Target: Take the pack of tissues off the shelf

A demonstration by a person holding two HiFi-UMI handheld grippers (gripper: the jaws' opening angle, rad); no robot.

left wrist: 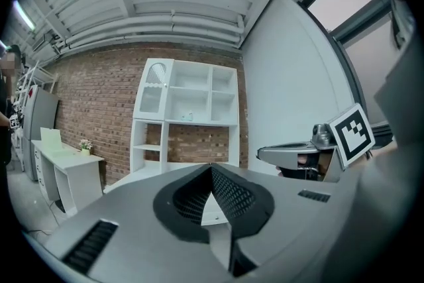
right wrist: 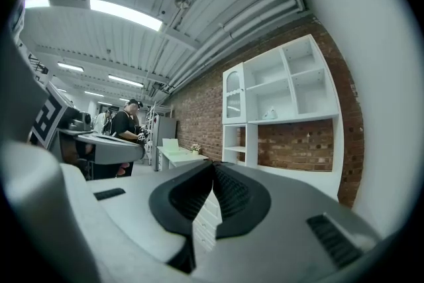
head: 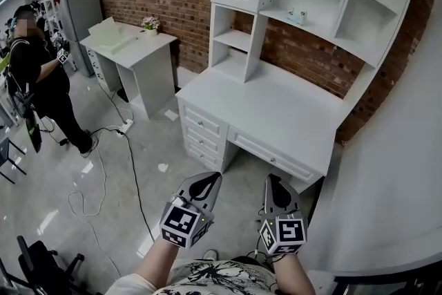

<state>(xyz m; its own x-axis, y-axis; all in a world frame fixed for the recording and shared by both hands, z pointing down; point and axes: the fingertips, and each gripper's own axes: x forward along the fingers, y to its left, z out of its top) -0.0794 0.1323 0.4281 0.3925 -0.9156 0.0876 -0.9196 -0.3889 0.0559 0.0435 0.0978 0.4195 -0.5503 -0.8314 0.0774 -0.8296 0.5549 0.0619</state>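
left gripper [head: 215, 177] jaws together, empty | right gripper [head: 271, 179] likewise | pack of tissues [head: 298, 16] on hutch shelf [head: 324, 27], well ahead and above, nearer the right gripper | long axis too small to tell

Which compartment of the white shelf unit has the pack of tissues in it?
The lower compartment in the middle column, directly above the bare brick gap. The pack of tissues lies on its floor; the other open compartments show nothing.
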